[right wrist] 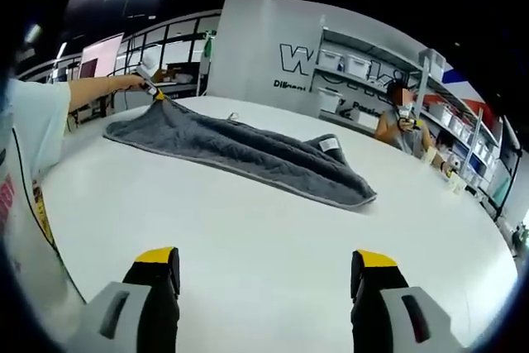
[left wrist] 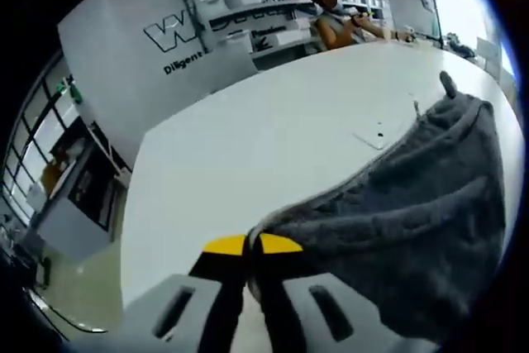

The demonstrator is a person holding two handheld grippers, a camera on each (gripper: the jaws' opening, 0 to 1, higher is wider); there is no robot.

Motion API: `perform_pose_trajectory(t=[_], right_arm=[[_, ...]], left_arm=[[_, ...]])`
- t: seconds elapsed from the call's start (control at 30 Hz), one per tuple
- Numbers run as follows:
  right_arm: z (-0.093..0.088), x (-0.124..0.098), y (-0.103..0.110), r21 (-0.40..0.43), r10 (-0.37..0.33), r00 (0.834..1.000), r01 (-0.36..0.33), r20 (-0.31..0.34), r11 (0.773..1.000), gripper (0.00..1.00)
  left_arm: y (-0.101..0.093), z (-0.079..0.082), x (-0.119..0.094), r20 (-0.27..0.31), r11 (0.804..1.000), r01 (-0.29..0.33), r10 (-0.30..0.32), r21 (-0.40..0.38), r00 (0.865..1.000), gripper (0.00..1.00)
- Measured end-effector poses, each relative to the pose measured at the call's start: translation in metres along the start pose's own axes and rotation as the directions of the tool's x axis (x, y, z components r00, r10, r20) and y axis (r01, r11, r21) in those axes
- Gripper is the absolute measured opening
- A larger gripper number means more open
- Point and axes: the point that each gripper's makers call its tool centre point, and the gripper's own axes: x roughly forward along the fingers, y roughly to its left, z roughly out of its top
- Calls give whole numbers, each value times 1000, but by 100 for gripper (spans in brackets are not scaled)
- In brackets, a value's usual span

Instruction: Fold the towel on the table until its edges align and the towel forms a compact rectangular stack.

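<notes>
A dark grey towel (right wrist: pixel 240 153) lies stretched across the white table (right wrist: pixel 273 262), folded lengthwise, with a small label near its far end. Up close, the same grey towel (left wrist: pixel 413 221) hangs to the right of my left gripper (left wrist: pixel 252 245), whose yellow-tipped jaws are shut on the towel's corner edge. That left gripper (right wrist: pixel 152 86) also appears at the towel's far left corner, lifting it slightly. My right gripper (right wrist: pixel 269 264) hovers open over bare table, well short of the towel, with nothing between its yellow-tipped fingers.
A person (right wrist: pixel 400 117) sits at the table's far side. Behind stand a white wall with lettering (right wrist: pixel 297 59) and shelves with bins (right wrist: pixel 355 68). A person's sleeve (right wrist: pixel 33 121) and arm reach in from the left. Windows (left wrist: pixel 41 146) line the room's side.
</notes>
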Motion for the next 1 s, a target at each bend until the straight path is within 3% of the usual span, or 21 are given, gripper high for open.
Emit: perform_pose_trajectory(t=[0.13,0.4,0.57,0.7,0.73,0.8,0.87,1.0], right_arm=[[-2,-2,-3,7,-9,1000,9,-2,1000,89],[-1,0,0,5,1,1000,-1,3,1000,89],[1,1,4,-1,13,1000,-13,9,1000,89],[4,0,7,-9,24,1000,-24,19,1000,89],[6,-1,9,-12,30,999,-29,27,999,89],[6,-1,10,-13,33,999,-32,30,999,89],[6,-2,12,-16,39,999,-39,34,999,89],[8,-4,12,-21,47,998,-46,40,999,89]], left_arm=[[1,-2,-2,2,1000,-30,30,8,1000,18],[1,4,-21,36,1000,-27,26,3,999,28],[0,13,-40,83,1000,-9,10,-17,996,51],[0,14,-52,92,1000,-2,2,-2,996,56],[-3,20,-59,137,1000,5,-3,-19,991,60],[-7,24,-63,164,999,31,-27,-26,986,75],[-17,19,-71,156,998,57,-54,-10,986,83],[-27,15,-83,162,997,66,-71,38,984,89]])
